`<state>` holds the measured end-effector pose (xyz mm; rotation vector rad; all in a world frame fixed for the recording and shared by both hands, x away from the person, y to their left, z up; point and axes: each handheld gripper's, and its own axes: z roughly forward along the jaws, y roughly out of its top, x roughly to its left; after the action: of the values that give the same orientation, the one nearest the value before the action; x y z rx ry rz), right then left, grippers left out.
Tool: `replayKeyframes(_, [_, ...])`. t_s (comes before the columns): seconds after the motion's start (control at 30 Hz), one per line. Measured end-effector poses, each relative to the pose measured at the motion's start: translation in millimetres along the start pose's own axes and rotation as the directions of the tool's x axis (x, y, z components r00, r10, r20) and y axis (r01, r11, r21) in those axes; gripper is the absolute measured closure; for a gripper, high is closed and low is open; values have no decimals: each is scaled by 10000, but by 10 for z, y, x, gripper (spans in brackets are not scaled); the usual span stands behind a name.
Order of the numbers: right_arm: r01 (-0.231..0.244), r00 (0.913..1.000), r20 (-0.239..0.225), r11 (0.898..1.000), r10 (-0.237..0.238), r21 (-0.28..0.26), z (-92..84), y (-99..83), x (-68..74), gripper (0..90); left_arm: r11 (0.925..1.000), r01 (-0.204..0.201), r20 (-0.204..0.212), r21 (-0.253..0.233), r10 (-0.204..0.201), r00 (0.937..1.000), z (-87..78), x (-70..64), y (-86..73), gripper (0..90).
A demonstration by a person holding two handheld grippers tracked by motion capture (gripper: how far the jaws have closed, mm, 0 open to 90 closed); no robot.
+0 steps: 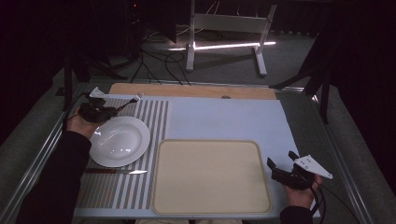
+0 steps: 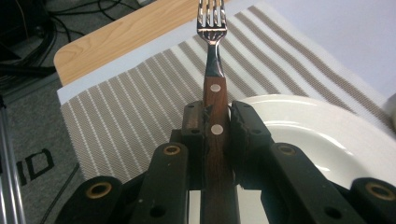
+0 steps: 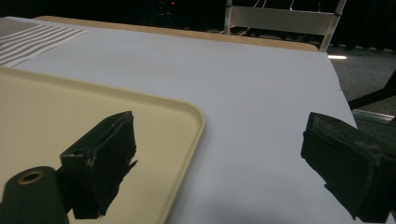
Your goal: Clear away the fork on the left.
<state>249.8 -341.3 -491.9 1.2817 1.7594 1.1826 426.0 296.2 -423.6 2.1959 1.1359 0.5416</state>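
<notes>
- Left tool (image 2: 215, 122) pinches the wooden-handled steel fork (image 2: 214, 70) by its handle, tines pointing ahead, above the white ceramic plate (image 2: 327, 135).
- Risk: the fork could pivot loose, clattering onto the plate.
- Right tool (image 3: 224, 163) rests spread, empty.

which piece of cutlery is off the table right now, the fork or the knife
The fork: the left gripper is shut on its wooden handle. The knife lies flat on the striped mat.

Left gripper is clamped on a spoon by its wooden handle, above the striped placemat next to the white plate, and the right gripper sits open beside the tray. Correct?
Not quite: it is a fork, not a spoon. The left gripper view shows its tines beyond the left gripper, which clamps the wooden handle. The striped placemat, white plate, open right gripper and tray are as you said.
</notes>
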Motion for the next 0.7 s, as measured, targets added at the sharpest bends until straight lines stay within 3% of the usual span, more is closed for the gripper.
replayKeyframes(0.07, [-4, 10000, -5, 10000, 4, 1, 1, 1, -2, 99, 10000, 0, 0, 0, 0, 10000, 0, 0, 0, 774])
replayKeyframes(0.13, [-44, 10000, 16, 10000, 44, -37, 6, 1, -24, 99, 9996, 220, 62, -196, -218, 9997, -32, -105, -3, 774])
replayKeyframes(0.4, [-47, 9999, 114, 10000, 48, -40, -6, -8, -101, 99, 9981, 502, 11, -369, -502, 9987, -80, -263, -18, 774])
replayKeyframes(0.7, [57, 9999, 112, 9999, -56, -137, -3, 9, -84, 99, 9983, 220, -70, -544, -224, 9997, -200, -473, 39, 774])
